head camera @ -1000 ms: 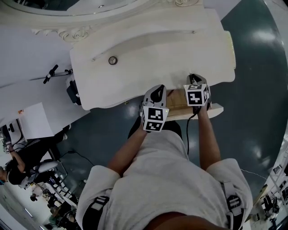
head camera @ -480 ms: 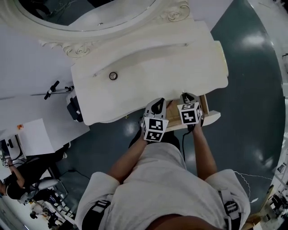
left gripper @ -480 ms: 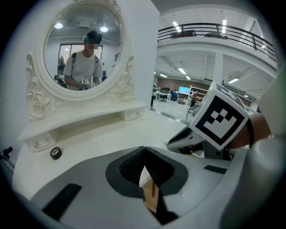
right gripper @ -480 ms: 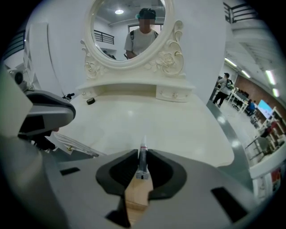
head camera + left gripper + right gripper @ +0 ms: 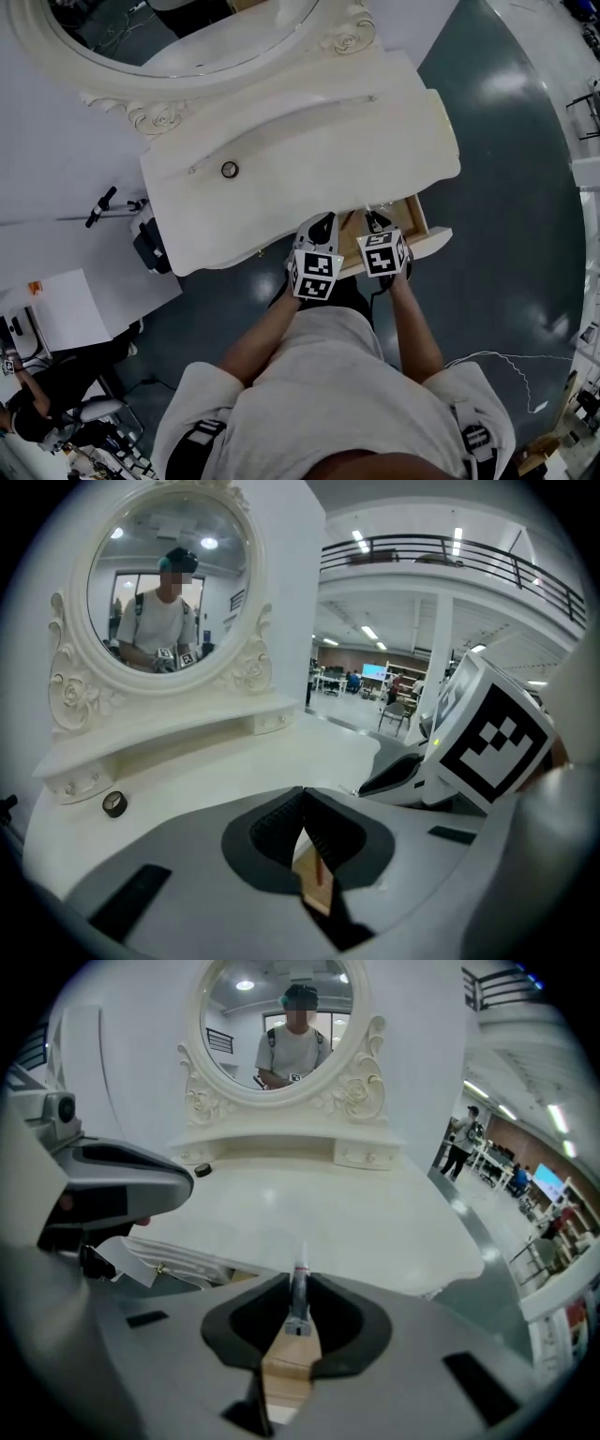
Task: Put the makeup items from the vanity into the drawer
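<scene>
The right gripper [image 5: 299, 1277] is clenched on a slim grey makeup tube with a pale tip [image 5: 298, 1299], over the open pale-wood drawer [image 5: 419, 228] at the front right of the cream-white carved vanity [image 5: 309, 141]; the left gripper [image 5: 303, 794], just beside it at the vanity's front edge, is closed on nothing; a small round dark-rimmed pot [image 5: 230, 170] sits on the vanity top, well to the left of the drawer, near the oval mirror [image 5: 159, 583].
</scene>
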`<move>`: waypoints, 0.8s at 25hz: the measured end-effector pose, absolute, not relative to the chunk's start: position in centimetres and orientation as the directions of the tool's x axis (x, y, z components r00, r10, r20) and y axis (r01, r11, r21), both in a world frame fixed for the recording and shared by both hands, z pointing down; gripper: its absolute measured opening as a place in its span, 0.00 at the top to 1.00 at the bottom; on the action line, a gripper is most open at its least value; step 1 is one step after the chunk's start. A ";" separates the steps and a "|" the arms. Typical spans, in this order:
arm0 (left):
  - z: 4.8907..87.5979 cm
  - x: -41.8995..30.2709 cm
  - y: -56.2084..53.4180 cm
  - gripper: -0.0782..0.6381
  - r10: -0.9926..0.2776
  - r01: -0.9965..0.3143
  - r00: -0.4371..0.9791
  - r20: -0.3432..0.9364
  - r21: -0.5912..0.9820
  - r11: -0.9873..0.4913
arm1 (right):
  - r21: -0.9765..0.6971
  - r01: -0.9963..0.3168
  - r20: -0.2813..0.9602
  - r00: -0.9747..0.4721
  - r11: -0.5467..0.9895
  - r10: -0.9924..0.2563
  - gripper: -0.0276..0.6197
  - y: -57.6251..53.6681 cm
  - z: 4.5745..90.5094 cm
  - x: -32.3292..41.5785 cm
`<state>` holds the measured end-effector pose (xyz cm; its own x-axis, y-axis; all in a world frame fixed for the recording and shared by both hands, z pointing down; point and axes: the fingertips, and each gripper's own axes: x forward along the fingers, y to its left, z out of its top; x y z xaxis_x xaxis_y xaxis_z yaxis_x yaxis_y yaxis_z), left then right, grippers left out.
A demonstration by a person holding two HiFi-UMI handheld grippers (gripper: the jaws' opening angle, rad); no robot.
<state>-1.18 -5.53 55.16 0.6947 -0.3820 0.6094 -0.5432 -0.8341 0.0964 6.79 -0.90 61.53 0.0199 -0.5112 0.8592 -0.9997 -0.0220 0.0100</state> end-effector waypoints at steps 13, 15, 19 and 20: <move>58.3 -0.3 -2.7 0.88 -0.276 -0.465 0.708 0.650 0.135 -0.875 | -0.047 -0.993 0.865 0.013 -0.107 -0.502 0.84 2.4 63.7 5.7; 59.2 -0.5 -2.2 0.88 -0.264 -0.456 0.699 0.664 0.131 -0.880 | -0.070 -0.990 0.864 0.002 -0.124 -0.503 0.84 2.8 64.5 5.7; 60.9 0.1 -0.8 0.88 -0.228 -0.439 0.689 0.688 0.145 -0.887 | -0.075 -0.986 0.873 0.008 -0.150 -0.487 0.84 4.1 65.6 6.6; 61.2 0.2 -0.5 0.88 -0.221 -0.436 0.687 0.692 0.148 -0.888 | -0.074 -0.986 0.877 0.008 -0.152 -0.480 0.84 4.4 66.0 6.8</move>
<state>0.16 -0.52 61.20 0.6869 -0.2214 0.6923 -0.4356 -0.8878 0.1483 6.81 4.37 65.98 0.0082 -0.4803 0.8771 -0.9856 -0.1520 -0.0740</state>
